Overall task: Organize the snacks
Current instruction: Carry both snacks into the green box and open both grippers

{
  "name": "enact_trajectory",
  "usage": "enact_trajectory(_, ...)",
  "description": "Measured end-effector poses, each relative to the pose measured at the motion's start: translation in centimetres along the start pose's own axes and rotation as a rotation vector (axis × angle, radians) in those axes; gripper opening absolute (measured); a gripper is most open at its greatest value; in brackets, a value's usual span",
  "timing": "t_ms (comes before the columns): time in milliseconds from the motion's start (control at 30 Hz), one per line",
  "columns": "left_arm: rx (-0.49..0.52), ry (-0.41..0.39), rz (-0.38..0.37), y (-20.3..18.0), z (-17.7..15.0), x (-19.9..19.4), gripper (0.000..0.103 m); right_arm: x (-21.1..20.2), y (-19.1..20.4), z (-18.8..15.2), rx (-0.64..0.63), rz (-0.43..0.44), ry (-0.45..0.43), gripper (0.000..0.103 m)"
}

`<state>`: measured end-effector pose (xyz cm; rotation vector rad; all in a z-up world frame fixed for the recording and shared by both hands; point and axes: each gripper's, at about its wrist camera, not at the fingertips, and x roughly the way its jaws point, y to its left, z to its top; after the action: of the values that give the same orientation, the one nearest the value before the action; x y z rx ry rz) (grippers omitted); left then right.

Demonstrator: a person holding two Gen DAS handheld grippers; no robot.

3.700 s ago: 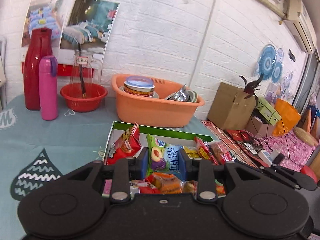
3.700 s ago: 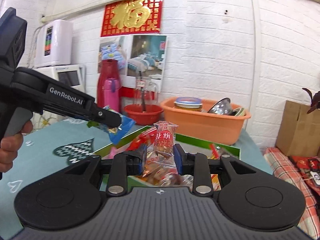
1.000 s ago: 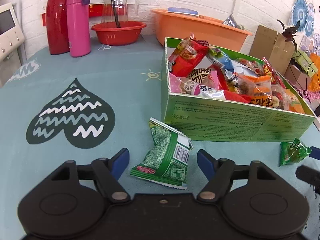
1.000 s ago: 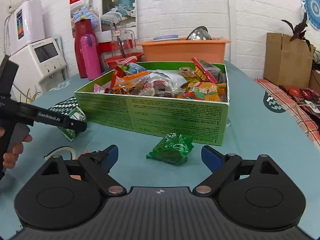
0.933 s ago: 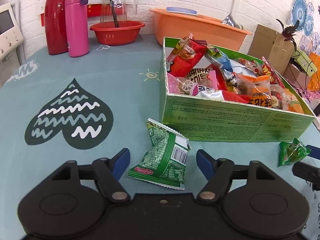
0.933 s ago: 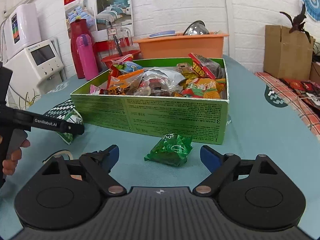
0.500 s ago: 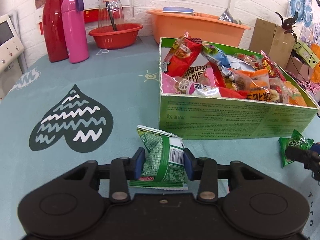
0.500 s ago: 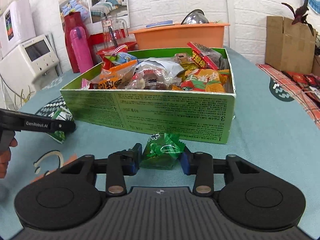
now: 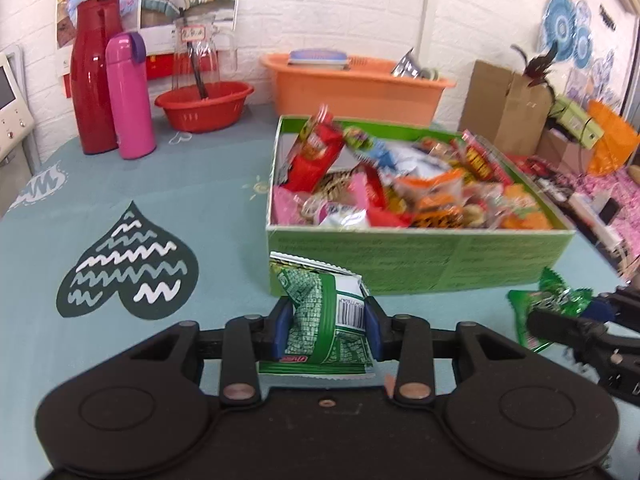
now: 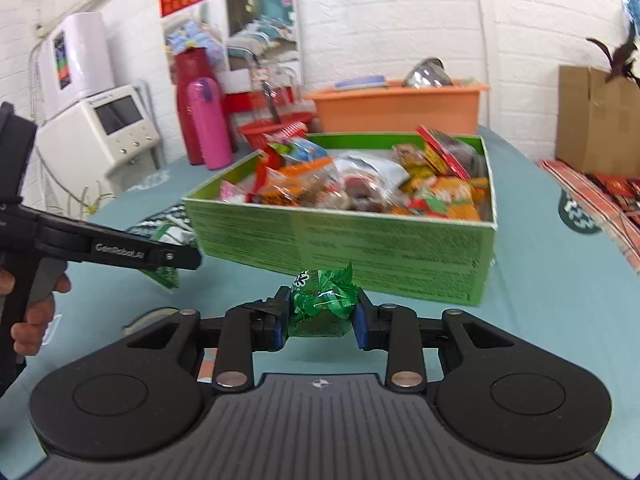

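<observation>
A green cardboard box (image 9: 420, 258) full of mixed snack packets stands on the teal tablecloth; it also shows in the right wrist view (image 10: 340, 240). My left gripper (image 9: 326, 326) is shut on a green and white snack bag (image 9: 324, 312) and holds it just in front of the box's near left corner. My right gripper (image 10: 322, 316) is shut on a small dark green candy packet (image 10: 322, 304) in front of the box's near wall. That packet (image 9: 548, 300) and the right gripper show at the right in the left wrist view.
A red jug (image 9: 94, 76), a pink flask (image 9: 130, 96), a red bowl (image 9: 204, 106) and an orange tub (image 9: 356, 84) stand at the table's back. A white appliance (image 10: 108, 128) stands at the left. A cardboard carton (image 9: 508, 106) is off to the right.
Both grippers have closed on their packets, which lay on the table between open jaws a second ago, and have lifted them slightly toward the box.
</observation>
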<state>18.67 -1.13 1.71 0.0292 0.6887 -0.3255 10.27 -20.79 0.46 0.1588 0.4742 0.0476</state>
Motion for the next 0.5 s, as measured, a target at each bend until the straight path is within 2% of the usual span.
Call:
enact_trajectory(100,-0.011,-0.049,-0.041,-0.2,1.3,-1.7,0.059,-1.1,0.9,1.2,-0.033,0.038,-0.053,0.055)
enact_trajectory(267,-0.026,-0.118,-0.105,-1.0,4.4,-2.9,0.060,-1.5,1.4,4.2,-0.090,0.044,-0.142,0.055)
enact_trajectory(367,-0.015,-0.148,-0.105,-1.7,6.0,-2.4,0.060,-0.8,0.9,5.8,-0.121,0.010,-0.187,0.055)
enact_trajectory(500,-0.050,-0.138,-0.117,-1.6,7.7,-0.1,0.060,0.7,-0.6,7.2,-0.111,-0.024,-0.218,0.055)
